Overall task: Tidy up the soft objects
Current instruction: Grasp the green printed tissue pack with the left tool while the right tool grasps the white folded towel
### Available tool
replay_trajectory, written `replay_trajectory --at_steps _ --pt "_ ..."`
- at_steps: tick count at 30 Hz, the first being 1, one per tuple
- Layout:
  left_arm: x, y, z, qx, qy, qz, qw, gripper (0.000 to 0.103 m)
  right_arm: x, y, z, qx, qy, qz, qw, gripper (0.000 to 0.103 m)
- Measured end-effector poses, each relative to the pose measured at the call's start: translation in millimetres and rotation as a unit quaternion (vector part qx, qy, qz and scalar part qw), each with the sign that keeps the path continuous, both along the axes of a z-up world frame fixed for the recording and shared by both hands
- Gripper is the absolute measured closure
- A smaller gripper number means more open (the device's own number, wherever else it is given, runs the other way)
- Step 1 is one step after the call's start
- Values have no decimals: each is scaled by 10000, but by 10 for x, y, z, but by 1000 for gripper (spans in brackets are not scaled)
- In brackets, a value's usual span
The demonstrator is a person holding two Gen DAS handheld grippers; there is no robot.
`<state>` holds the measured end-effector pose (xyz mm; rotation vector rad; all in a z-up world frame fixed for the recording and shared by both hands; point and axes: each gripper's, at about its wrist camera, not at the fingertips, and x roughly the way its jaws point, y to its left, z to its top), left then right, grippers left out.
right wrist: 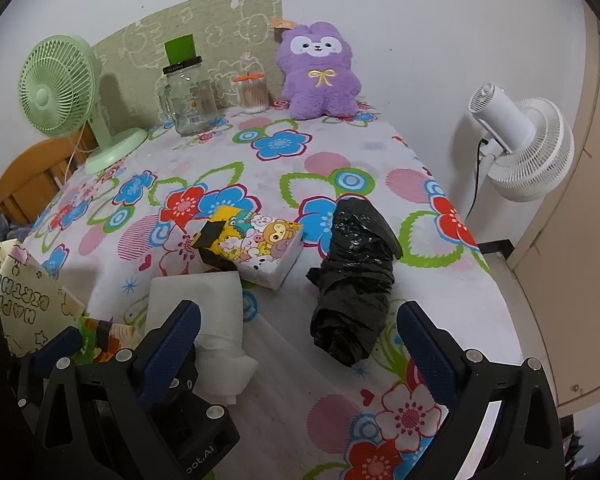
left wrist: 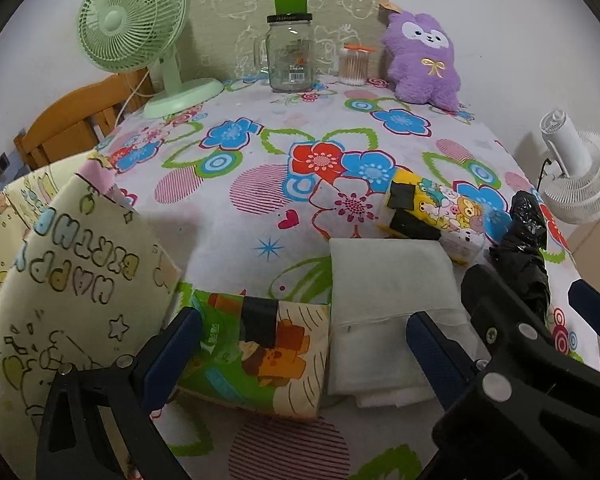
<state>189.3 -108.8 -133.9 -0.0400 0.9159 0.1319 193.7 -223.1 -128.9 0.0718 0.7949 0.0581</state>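
Note:
My left gripper point(left wrist: 304, 342) is open low over the near table edge. A green cartoon tissue pack point(left wrist: 260, 352) and a folded white cloth point(left wrist: 384, 304) lie between its fingers. A yellow cartoon tissue pack point(left wrist: 432, 216) lies just beyond the cloth. My right gripper point(right wrist: 300, 344) is open too, with the near end of a rolled black plastic bag point(right wrist: 352, 280) just ahead between its fingers. The white cloth point(right wrist: 204, 304) lies by its left finger, and the yellow pack point(right wrist: 248, 244) is farther on. A purple plush toy point(right wrist: 320, 72) sits at the back against the wall.
A cream "Happy Birthday" gift bag point(left wrist: 72, 280) stands at the table's left edge. At the back stand a green fan point(left wrist: 140, 36), a glass jar point(left wrist: 290, 56) and a cotton swab tub point(left wrist: 354, 66). A white fan point(right wrist: 524, 140) stands off the table's right side, a wooden chair point(left wrist: 72, 120) off its left.

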Motion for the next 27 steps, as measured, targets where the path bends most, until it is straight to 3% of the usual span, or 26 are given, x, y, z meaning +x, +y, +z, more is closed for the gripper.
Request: replay_trajectory --at_steps 9,15,27 --pt "-17 -3 3 -313 76 -432 9985 0 55 92 -31 124 122 358 9992 17" --pt "-77 -139 19 -433 46 -907 9949 1 54 30 -70 62 232 231 9994 18" --pt "-197 -146 125 -607 -116 -1083 9922 6 -80 13 36 76 145 334 9993 18"
